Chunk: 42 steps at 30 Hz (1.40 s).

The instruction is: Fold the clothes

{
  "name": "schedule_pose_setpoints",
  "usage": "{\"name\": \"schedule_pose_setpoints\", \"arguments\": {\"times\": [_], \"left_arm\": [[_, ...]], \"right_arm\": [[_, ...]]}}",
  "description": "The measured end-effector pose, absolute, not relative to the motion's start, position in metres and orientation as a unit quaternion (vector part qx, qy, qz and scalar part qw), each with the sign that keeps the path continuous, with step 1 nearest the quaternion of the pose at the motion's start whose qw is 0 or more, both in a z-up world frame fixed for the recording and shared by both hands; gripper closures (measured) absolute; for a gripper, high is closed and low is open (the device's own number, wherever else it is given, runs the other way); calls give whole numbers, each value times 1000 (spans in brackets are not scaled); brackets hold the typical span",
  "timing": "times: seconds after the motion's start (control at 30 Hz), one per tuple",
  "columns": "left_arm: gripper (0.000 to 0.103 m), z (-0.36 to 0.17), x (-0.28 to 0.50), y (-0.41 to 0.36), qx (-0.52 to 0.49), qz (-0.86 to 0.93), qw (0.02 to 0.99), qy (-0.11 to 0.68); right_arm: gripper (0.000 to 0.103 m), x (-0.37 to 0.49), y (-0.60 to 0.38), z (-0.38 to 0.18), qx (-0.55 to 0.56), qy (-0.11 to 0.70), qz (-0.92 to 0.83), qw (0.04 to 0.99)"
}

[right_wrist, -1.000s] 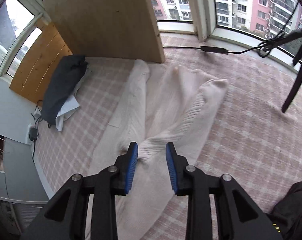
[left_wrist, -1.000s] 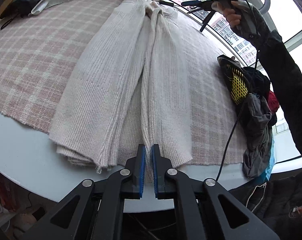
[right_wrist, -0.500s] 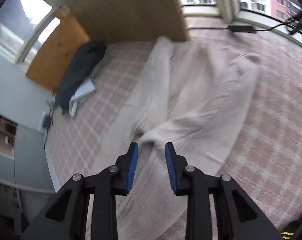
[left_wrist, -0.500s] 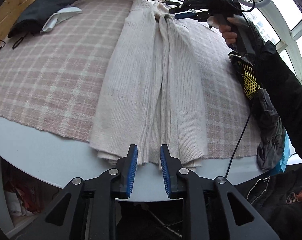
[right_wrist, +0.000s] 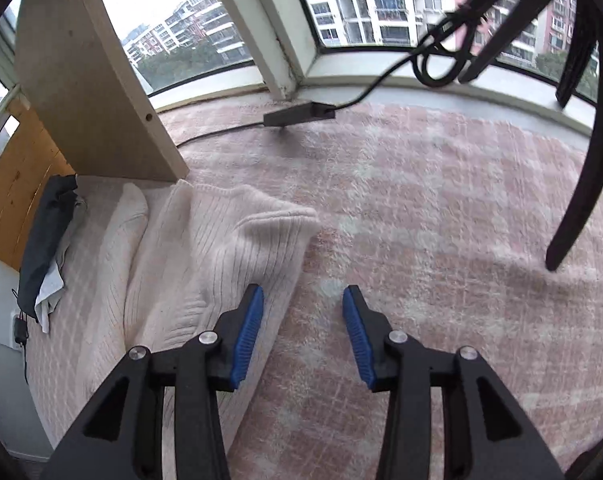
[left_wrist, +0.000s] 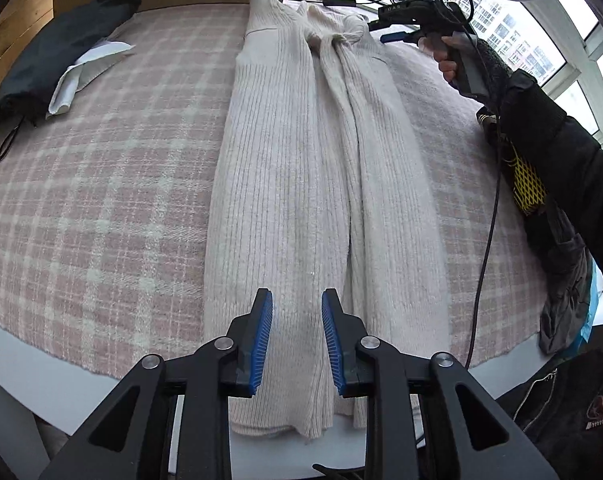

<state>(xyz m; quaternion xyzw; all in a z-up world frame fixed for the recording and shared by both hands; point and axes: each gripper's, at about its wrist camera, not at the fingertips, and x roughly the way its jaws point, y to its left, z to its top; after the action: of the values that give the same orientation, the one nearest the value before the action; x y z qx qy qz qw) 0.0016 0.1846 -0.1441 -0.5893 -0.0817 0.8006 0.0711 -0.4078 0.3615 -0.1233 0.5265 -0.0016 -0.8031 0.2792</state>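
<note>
Both grippers have let go of the cream sweater (left_wrist: 301, 168) and hang over it with blades apart.

A second ago the left gripper (left_wrist: 296, 338) was pinched together at the sweater's near hem; now its blue pads stand apart above that hem, nothing pressed between them. The right gripper (right_wrist: 303, 332), which earlier had a sleeve fold between its pads, has shifted off the sweater's far right edge, jaws opening over bare plaid cloth (right_wrist: 441, 240) (one pad still overlaps the knit's border in view). The sweater lies lengthwise down the cloth, sleeves folded inward, hem spilling past the table's near edge. Left of the sweater the cloth is wide open up to a dark bag (left_wrist: 57, 64); right of it, a narrower strip runs to a heap of clothes (left_wrist: 557, 264).
</note>
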Motion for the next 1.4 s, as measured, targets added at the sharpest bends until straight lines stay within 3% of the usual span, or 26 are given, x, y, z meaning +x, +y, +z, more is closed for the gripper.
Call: {"name": "schedule_pose_setpoints", "arguments": {"times": [0.1,0.23,0.37,0.43,0.5,0.67,0.77,0.87,1.0,1.1,1.2,1.37,1.4], "left_arm": [[79,-150,-6,190,-596,795,77,-81],[79,-153,-12,196,-602,790,83,-78],[78,-156,-17,203,-607,787,84,-70],[78,-157,-18,204,-608,787,84,-68],[78,-158,-20,204,-608,786,84,-72],[77,-161,-27,206,-609,785,86,-78],[73,-163,-30,212,-610,784,90,-71],[73,-163,-36,218,-612,783,92,-63],[72,-164,-38,222,-608,785,93,-66],[72,-162,-33,220,-605,787,92,-73],[72,-157,-30,218,-603,790,89,-72],[72,-139,-18,210,-590,800,75,-76],[72,-139,-16,209,-591,800,73,-78]], "right_arm": [[62,-408,347,-122,513,29,-807,292],[61,-407,338,-122,513,12,-793,329],[62,-416,350,-129,518,-64,-777,352],[96,-417,354,-130,520,-88,-772,354],[96,-415,355,-127,518,-94,-776,347],[97,-397,363,-99,470,-23,-838,276],[96,-399,337,-121,504,54,-820,267],[92,-398,334,-119,509,71,-819,257],[87,-386,371,-93,486,6,-835,256],[87,-369,375,-85,491,-17,-812,315],[87,-361,345,-102,524,47,-788,321],[87,-357,303,-78,517,27,-775,363],[82,-358,291,-73,517,22,-768,376]]}}
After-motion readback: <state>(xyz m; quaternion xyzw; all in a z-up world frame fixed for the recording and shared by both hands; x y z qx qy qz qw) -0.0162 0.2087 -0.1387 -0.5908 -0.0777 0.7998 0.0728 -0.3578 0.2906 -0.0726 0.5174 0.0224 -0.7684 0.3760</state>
